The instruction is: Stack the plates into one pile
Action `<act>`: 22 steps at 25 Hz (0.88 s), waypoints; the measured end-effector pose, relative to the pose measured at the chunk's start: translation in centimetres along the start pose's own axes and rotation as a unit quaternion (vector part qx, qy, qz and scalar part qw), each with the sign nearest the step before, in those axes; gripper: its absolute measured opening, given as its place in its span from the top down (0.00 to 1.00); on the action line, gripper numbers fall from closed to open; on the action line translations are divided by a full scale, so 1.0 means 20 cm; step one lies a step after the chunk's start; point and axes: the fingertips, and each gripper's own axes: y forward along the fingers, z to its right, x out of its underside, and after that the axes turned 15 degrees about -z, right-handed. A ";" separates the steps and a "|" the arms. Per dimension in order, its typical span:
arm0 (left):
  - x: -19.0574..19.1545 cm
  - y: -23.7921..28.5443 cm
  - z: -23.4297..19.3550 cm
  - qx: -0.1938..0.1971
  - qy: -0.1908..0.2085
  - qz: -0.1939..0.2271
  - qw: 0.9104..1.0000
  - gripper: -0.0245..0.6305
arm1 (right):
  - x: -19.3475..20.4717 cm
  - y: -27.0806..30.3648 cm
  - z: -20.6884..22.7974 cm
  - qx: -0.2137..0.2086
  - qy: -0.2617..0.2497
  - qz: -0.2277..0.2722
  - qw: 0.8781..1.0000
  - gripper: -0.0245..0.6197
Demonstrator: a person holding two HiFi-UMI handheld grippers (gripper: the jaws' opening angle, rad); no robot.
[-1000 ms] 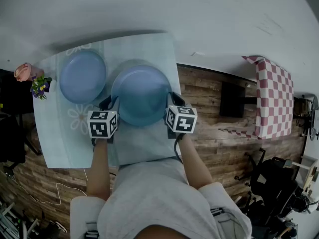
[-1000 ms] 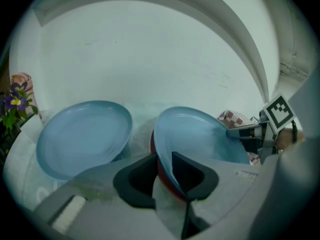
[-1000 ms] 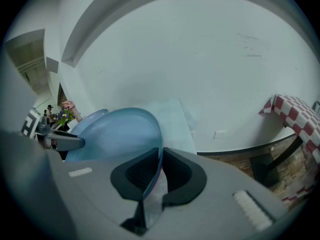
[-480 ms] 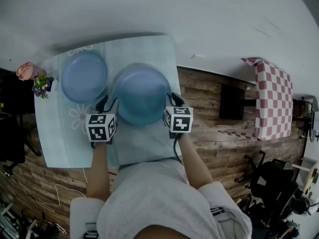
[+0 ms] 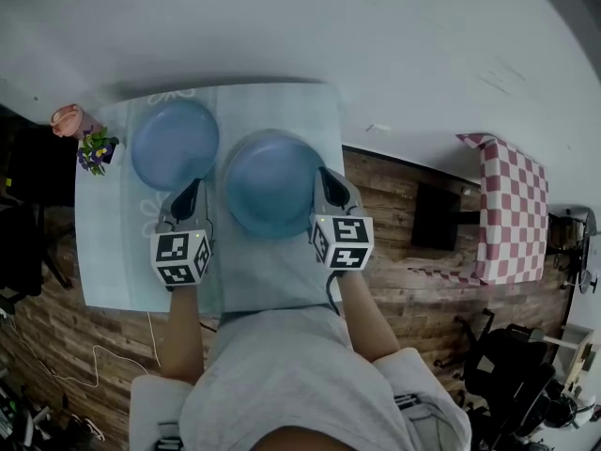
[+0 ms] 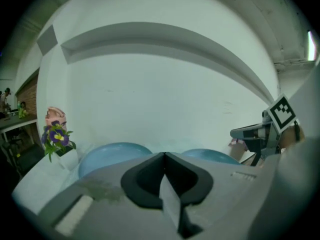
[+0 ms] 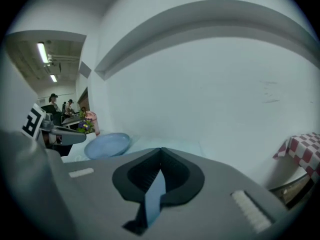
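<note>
Two blue plates lie side by side on the pale tablecloth (image 5: 117, 252). The left plate (image 5: 175, 144) (image 6: 112, 156) (image 7: 107, 145) is at the back left. The right plate (image 5: 272, 184) (image 6: 209, 157) sits between my grippers. My left gripper (image 5: 194, 186) (image 6: 164, 154) hovers between the two plates, apart from both rims. My right gripper (image 5: 323, 173) (image 7: 161, 149) hangs over the right plate's right rim. Both sets of jaws have just been closing and now meet with nothing held; a blue sliver shows through the right pair's gap.
A small pot of purple flowers (image 5: 97, 148) (image 6: 57, 136) and a pink object (image 5: 66, 117) stand at the table's far left corner. A white wall runs behind the table. A red-checked cloth (image 5: 512, 195) hangs to the right, above the wooden floor (image 5: 404, 214).
Both grippers have risen and drawn back a little toward me, tilting so their fingers show more. The left one has drifted left off the right plate's rim. The plates stay put.
</note>
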 end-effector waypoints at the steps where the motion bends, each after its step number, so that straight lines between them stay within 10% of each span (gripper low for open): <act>1: -0.02 -0.04 -0.02 -0.004 -0.003 0.013 1.000 0.96 | -0.05 -0.02 -0.03 -0.008 -0.006 0.015 1.000 0.96; 13: -0.13 -0.53 -0.31 -0.084 -0.049 0.137 0.986 0.96 | -0.45 -0.20 -0.45 -0.089 -0.079 0.126 0.985 0.96; 22: -0.13 -0.72 -0.45 -0.122 -0.070 0.158 0.977 0.96 | -0.79 -0.29 -0.74 -0.201 -0.148 0.189 0.950 0.96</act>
